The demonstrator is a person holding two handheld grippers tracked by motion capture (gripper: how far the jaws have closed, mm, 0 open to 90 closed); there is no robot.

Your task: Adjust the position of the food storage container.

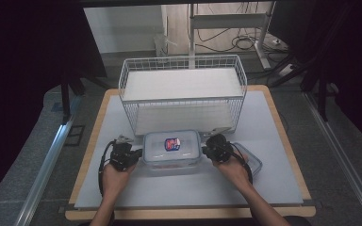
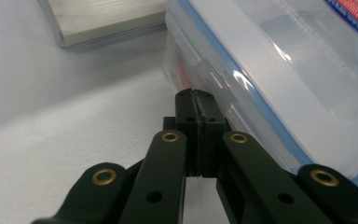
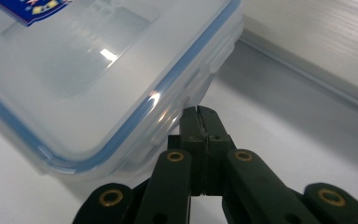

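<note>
Left gripper (image 1: 136, 153) at the near left of the table (image 1: 283, 183), jaws pressed fully together with nothing between, tips touching the left end of the clear lidded container (image 1: 172, 151), right at its side latch (image 2: 214, 86). Container flat on the table's near middle, just in front of the white wire basket (image 1: 183, 96), blue-rimmed lid (image 3: 121, 70) on, red-and-blue label (image 1: 172, 144) on top. Right gripper (image 1: 207, 150) at the container's right end, jaws likewise closed tight on nothing, tips against the latch there. A second clear lid (image 1: 253, 162) flat on the table at the right, just beside the right hand (image 1: 231, 165). Far behind, cables (image 1: 240, 43) on the floor.
</note>
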